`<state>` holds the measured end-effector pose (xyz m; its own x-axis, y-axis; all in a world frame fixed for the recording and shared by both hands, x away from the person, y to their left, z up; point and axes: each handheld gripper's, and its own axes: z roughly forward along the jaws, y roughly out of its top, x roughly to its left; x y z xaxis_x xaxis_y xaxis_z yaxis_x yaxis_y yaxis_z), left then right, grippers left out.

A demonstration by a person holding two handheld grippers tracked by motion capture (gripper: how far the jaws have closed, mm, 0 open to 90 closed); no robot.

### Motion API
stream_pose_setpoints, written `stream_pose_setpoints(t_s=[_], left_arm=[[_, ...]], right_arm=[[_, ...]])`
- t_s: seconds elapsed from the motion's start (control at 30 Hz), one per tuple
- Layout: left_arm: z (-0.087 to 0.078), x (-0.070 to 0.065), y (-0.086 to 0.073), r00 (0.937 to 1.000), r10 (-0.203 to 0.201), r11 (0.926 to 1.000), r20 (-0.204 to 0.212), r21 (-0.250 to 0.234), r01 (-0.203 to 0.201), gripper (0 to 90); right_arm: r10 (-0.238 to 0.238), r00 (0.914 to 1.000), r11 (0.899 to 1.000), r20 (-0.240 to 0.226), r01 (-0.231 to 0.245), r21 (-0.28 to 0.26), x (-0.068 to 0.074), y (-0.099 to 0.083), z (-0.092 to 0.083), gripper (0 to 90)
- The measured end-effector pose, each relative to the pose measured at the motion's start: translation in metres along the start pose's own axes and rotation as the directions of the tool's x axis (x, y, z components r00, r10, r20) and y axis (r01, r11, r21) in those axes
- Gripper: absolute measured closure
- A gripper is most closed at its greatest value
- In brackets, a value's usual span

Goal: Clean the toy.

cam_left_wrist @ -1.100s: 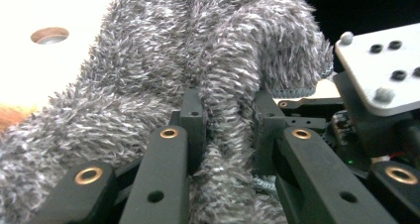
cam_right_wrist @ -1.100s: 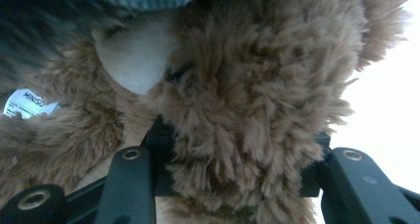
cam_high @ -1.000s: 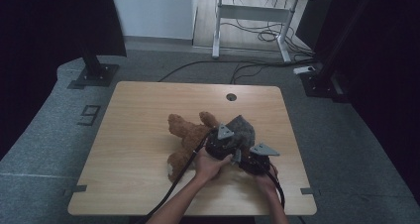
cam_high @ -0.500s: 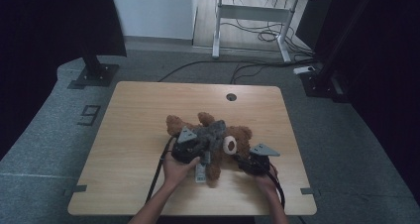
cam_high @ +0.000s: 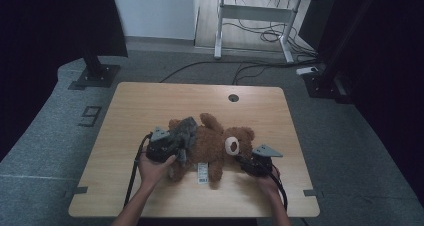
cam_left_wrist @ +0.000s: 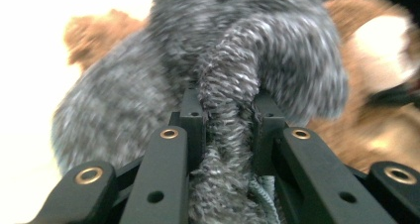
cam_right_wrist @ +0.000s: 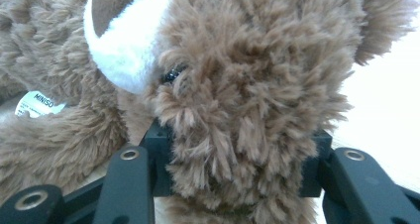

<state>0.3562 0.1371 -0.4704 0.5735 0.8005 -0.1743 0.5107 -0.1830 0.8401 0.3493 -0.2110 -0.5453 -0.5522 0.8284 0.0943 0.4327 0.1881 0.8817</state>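
One word, MINISO, reads on the white tag of the brown teddy bear lying mid-counter. Left tongs clamp grey knit cloth; right tongs grip its head. Since earlier, bear and cloth have spread leftward.

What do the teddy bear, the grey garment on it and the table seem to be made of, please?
The teddy bear looks like brown synthetic plush: long shaggy pile, with a white muzzle. The grey garment appears to be a fuzzy knit, judging by its mottled, fleecy fibres. The table seems to be pale wood or wood-look laminate, matt, with visible grain; which one is unclear.
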Motion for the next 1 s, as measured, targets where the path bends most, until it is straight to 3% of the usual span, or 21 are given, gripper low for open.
stream_pose_setpoints(t_s=[0.1,0.2,0.37,0.5,0.63,0.7,0.8,1.0], left_arm=[[0.005,-0.029,0.024,0.9970,0.063,0.9975,0.044,-0.035,-0.062,72.5],[0.023,-0.063,0.045,0.9868,0.115,0.9932,0.115,-0.034,-0.112,72.4],[0.068,-0.117,0.068,0.9684,0.178,0.9832,0.174,0.007,-0.182,72.2],[0.101,-0.140,0.071,0.9595,0.213,0.9707,0.184,0.071,-0.230,71.9],[0.123,-0.145,0.067,0.9558,0.237,0.9579,0.173,0.122,-0.260,72.1],[0.124,-0.142,0.064,0.9597,0.223,0.9637,0.171,0.109,-0.243,72.5],[0.118,-0.138,0.062,0.9617,0.223,0.9653,0.159,0.101,-0.241,72.7],[0.099,-0.117,0.061,0.9755,0.191,0.9755,0.109,0.089,-0.201,72.5]], right_arm=[[0.000,1.0000,1.000,0.005,0.000,0.002,0.001,0.000,0.000,48.7],[-0.004,1.0000,1.000,0.007,0.004,0.001,0.001,0.000,0.000,48.7],[-0.011,0.9999,1.000,0.011,0.011,0.001,0.001,0.000,-0.001,48.7],[-0.011,0.9999,1.000,0.010,0.011,0.001,0.002,0.000,-0.001,48.6],[-0.004,0.9999,1.000,0.012,0.004,0.006,0.002,0.000,-0.001,48.7],[-0.003,0.9999,1.000,0.016,0.003,0.006,0.002,0.000,0.000,48.7],[-0.010,0.9997,1.000,0.021,0.010,0.009,0.002,0.000,0.000,48.7],[-0.010,0.9996,1.000,0.027,0.010,0.008,0.003,0.000,0.000,48.7]])
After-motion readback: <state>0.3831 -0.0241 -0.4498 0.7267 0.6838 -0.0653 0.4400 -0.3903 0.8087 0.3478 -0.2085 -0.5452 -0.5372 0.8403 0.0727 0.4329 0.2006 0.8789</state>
